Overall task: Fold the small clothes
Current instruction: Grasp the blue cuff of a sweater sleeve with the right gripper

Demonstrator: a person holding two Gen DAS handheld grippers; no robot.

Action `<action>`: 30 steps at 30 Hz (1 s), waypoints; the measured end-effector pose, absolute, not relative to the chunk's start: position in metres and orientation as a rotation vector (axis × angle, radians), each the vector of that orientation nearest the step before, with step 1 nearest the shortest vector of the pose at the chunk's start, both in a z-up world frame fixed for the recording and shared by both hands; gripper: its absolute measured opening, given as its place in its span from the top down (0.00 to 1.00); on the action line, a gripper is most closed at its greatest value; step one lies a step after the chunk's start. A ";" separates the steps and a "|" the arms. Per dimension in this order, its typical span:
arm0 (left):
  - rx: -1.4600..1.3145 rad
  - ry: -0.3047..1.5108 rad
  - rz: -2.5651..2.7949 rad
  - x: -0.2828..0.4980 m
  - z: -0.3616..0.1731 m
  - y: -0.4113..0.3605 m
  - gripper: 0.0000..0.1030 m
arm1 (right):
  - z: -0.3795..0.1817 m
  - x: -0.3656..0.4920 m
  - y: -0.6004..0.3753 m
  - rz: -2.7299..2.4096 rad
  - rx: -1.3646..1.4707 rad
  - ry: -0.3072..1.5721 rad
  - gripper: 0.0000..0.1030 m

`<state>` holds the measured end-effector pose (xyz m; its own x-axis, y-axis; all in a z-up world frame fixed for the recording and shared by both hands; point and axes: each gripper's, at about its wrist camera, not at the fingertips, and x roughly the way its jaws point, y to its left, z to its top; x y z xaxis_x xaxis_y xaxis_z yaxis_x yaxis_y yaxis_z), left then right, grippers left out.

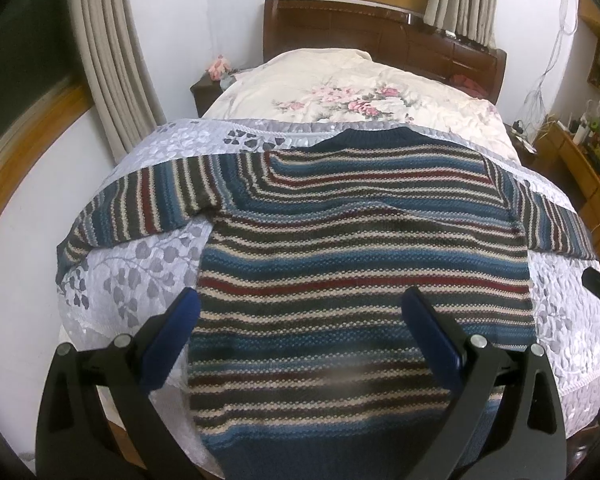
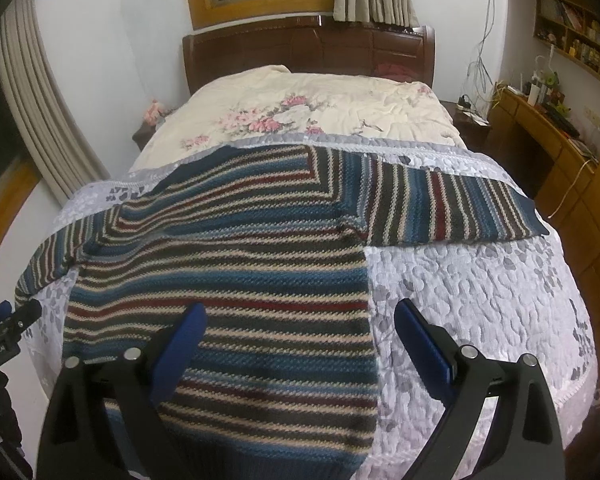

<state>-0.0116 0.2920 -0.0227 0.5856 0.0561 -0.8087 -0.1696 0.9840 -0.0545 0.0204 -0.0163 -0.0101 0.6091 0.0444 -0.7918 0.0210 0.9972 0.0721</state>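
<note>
A striped knit sweater (image 1: 360,248) in blue, dark red, cream and grey lies flat on the bed, collar toward the headboard and both sleeves spread sideways. My left gripper (image 1: 304,304) hovers open above the lower body of the sweater, holding nothing. The right wrist view shows the same sweater (image 2: 228,264) with its right sleeve (image 2: 452,208) stretched out. My right gripper (image 2: 300,316) is open over the sweater's right side edge, one finger above the knit, the other above the bedspread. The left gripper's tip (image 2: 0,320) shows at the left edge.
The sweater rests on a pale grey leaf-patterned bedspread (image 2: 480,300), with a cream floral quilt (image 1: 360,96) behind it. A dark wooden headboard (image 1: 380,32) and curtains (image 1: 112,60) stand beyond. A wooden desk (image 2: 548,136) with small items runs along the right wall.
</note>
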 end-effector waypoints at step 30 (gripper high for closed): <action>-0.146 0.953 0.210 0.033 -0.026 0.174 0.03 | -0.135 0.182 -0.432 -0.267 0.520 1.189 0.25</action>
